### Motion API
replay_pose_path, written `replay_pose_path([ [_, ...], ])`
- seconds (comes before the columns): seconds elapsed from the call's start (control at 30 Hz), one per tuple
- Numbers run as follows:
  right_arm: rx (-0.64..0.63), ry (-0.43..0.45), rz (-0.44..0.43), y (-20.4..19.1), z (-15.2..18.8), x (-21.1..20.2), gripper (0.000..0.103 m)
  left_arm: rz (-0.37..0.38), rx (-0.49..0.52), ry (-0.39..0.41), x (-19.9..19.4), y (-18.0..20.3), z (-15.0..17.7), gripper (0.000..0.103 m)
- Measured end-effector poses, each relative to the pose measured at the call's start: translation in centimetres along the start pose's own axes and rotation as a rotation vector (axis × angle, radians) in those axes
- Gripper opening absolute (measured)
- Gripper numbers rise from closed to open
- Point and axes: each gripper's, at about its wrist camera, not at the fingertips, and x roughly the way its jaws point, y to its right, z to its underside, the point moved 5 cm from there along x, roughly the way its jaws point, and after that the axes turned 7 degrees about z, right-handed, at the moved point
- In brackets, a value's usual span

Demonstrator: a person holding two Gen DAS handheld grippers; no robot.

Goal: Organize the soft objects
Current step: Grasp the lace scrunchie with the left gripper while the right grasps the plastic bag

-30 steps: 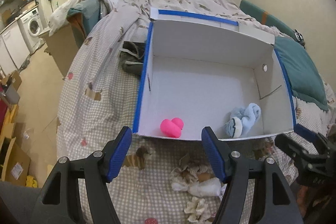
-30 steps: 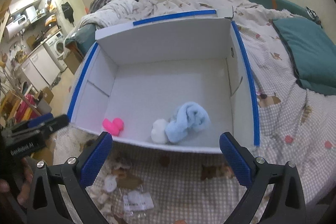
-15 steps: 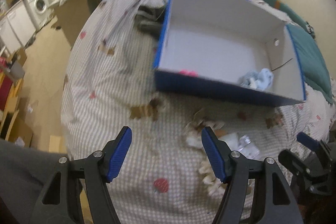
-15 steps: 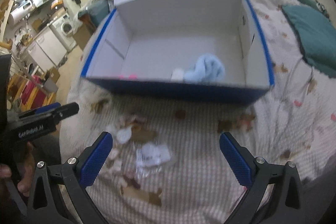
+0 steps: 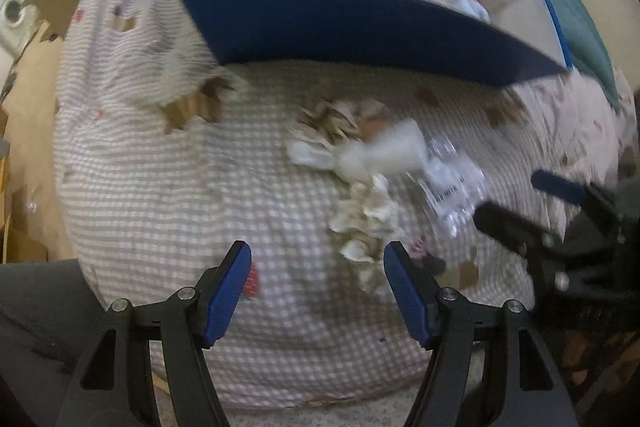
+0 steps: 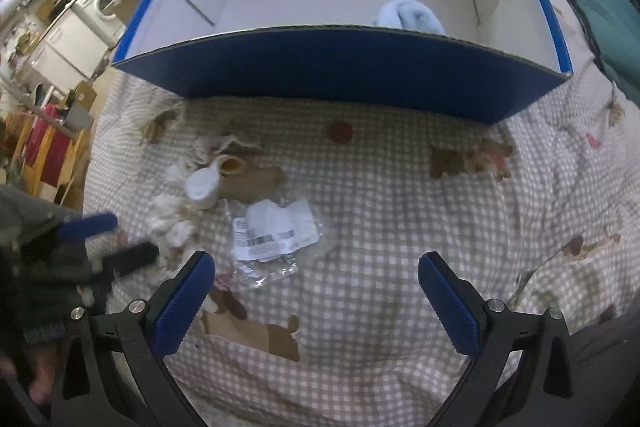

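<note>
Fingers released on both sides: my left gripper [image 5: 318,287] and right gripper [image 6: 316,301] stand spread over the checked bedspread [image 6: 380,211], gripping nothing. Just beyond lie a rolled white sock [image 6: 204,185], frilly cream socks [image 5: 366,217] and a clear packet [image 6: 274,231], near the bed's front edge. Farther back, a light-blue sock [image 6: 410,15] sits inside the blue box [image 6: 340,67]
</note>
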Motion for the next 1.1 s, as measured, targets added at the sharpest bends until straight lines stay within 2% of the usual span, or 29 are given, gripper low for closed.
replay_pose_path([
  [0.2,0.043,-0.026,-0.003,0.9,-0.3,0.7,0.103,0.010,0.040,-0.041,2.0,1.9,-0.1,0.066],
  [0.27,0.046,-0.028,-0.007,0.9,-0.4,0.8,0.103,0.008,0.040,-0.040,2.6,2.1,-0.4,0.063],
  [0.33,0.042,-0.031,-0.010,0.8,-0.5,0.9,0.103,0.015,0.045,-0.032,2.9,2.4,-0.8,0.050],
  [0.37,0.041,-0.033,-0.011,0.7,-0.6,1.0,0.103,0.020,0.054,-0.035,3.1,2.8,-1.2,0.034],
  [0.43,0.041,-0.037,-0.013,0.6,-0.5,1.2,0.103,0.016,0.067,-0.039,3.3,3.1,-1.2,0.014],
  [0.63,0.052,-0.039,-0.022,0.5,-0.6,1.4,0.103,0.041,0.054,0.002,1.2,2.2,-0.9,0.011],
  [0.87,0.049,-0.044,-0.016,0.7,-0.5,1.4,0.103,0.084,-0.100,0.136,-3.4,-1.8,-1.6,0.011],
  [1.0,0.013,-0.055,-0.011,0.0,-0.4,2.0,0.103,0.039,-0.131,0.198,-4.8,-3.3,-2.1,0.011],
  [1.1,-0.025,-0.066,-0.008,-0.9,-0.5,2.4,0.103,0.024,-0.139,0.187,-4.7,-4.1,-2.3,0.011],
])
